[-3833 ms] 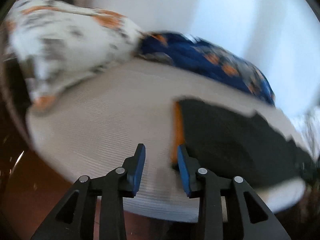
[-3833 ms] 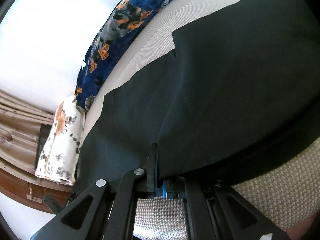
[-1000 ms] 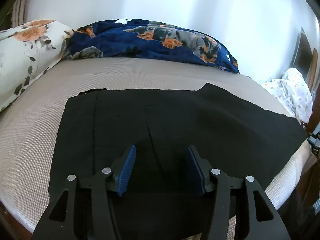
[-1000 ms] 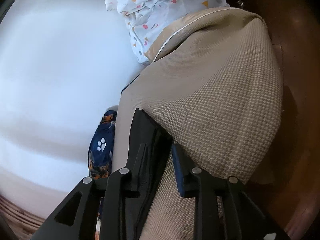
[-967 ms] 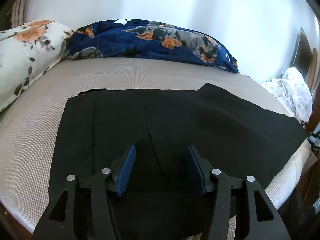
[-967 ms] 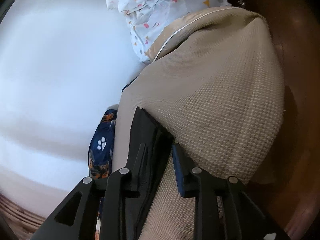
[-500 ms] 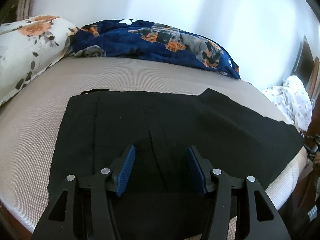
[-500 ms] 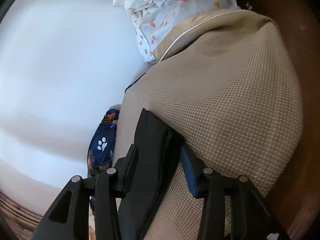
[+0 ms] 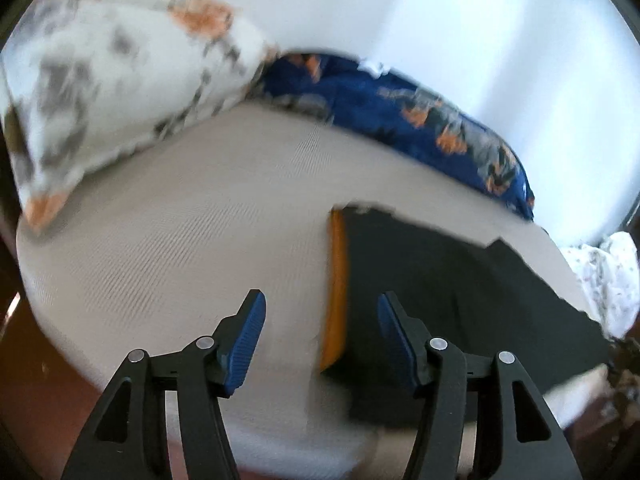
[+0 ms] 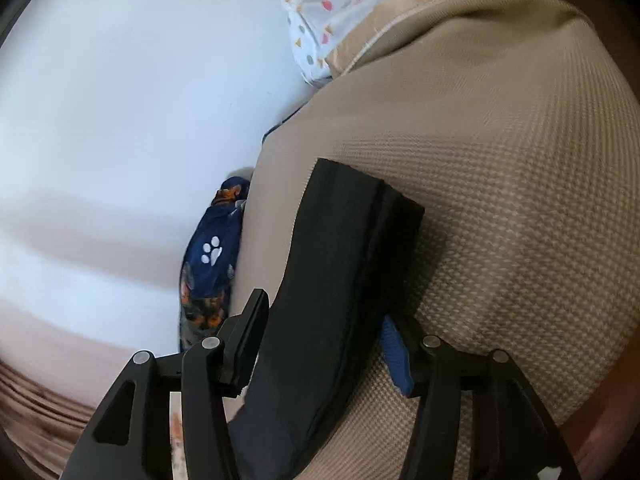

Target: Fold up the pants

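Note:
The black pants [image 9: 452, 292] lie flat on the beige bed [image 9: 208, 216], with an orange band [image 9: 334, 284] along their left waist edge. My left gripper [image 9: 320, 340] is open and empty, hovering at that edge; the band lies between its blue pads. In the right wrist view the leg end of the pants [image 10: 332, 280] runs up between the fingers of my right gripper [image 10: 324, 344]. Its jaws are open around the cloth, not clamped.
A white floral pillow [image 9: 112, 76] lies at the bed's head, a navy patterned blanket [image 9: 400, 112] along the white wall. A white dotted cloth [image 10: 320, 12] lies past the bed's foot. Brown floor [image 9: 24, 380] lies beyond the bed's edges.
My left gripper swung left from over the middle of the pants to their waist edge, still open. My right gripper's jaws have opened wider around the leg end.

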A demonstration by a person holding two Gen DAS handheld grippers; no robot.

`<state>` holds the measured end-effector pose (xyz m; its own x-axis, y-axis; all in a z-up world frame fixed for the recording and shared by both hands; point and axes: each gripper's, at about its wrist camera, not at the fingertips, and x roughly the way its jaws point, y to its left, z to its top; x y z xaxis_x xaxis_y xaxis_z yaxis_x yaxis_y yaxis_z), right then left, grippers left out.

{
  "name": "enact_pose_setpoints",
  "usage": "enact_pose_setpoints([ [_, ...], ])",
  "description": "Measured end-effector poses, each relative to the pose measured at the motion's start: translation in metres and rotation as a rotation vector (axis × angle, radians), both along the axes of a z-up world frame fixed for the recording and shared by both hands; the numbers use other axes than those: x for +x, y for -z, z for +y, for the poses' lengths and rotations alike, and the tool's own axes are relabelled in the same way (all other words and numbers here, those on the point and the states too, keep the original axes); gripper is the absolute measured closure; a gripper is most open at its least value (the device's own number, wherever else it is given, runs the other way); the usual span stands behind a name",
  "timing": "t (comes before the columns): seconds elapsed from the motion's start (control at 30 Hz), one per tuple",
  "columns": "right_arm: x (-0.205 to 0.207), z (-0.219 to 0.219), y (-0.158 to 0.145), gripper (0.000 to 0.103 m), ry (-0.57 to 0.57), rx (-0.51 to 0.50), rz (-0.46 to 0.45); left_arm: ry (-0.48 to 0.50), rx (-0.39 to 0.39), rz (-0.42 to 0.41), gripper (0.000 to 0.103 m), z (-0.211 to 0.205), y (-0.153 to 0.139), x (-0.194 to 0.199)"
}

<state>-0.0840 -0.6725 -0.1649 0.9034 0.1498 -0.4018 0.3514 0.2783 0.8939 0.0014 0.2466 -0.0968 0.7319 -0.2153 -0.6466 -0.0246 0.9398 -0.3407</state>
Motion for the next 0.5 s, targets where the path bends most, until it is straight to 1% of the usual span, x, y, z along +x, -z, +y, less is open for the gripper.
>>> enact_pose_setpoints([
  [0.03,0.0,0.0,0.0,0.051,0.001,-0.004,0.0,0.018,-0.035,0.03,0.044,0.008,0.003,-0.002],
  [0.07,0.0,0.0,0.0,0.051,0.003,-0.005,-0.001,0.041,-0.097,0.054,0.044,0.016,0.007,-0.007],
  [0.13,-0.001,0.0,0.0,0.053,0.005,-0.012,-0.001,0.069,-0.172,0.072,0.044,0.021,0.01,-0.013],
  [0.2,0.0,0.004,-0.002,0.053,-0.002,-0.04,0.005,0.118,-0.241,0.089,0.044,0.017,0.014,-0.019],
  [0.23,0.001,0.005,-0.003,0.054,-0.004,-0.053,0.009,0.144,-0.259,0.098,0.044,0.011,0.016,-0.021],
  [0.3,0.002,0.007,-0.003,0.054,0.0,-0.059,0.011,0.17,-0.243,0.119,0.051,0.002,0.016,-0.021],
  [0.33,0.002,0.007,-0.003,0.054,0.003,-0.057,0.011,0.177,-0.223,0.137,0.066,-0.005,0.016,-0.021],
  [0.37,0.002,0.007,-0.003,0.054,0.004,-0.056,0.012,0.186,-0.215,0.16,0.077,-0.011,0.017,-0.021],
  [0.4,0.002,0.007,-0.003,0.054,0.004,-0.057,0.013,0.174,-0.206,0.178,0.078,-0.014,0.019,-0.02],
  [0.47,0.001,0.008,-0.003,0.054,0.005,-0.06,0.013,0.149,-0.211,0.176,0.086,-0.012,0.017,-0.022],
  [0.5,0.001,0.008,-0.003,0.054,0.005,-0.064,0.011,0.14,-0.213,0.173,0.086,-0.011,0.017,-0.023],
])
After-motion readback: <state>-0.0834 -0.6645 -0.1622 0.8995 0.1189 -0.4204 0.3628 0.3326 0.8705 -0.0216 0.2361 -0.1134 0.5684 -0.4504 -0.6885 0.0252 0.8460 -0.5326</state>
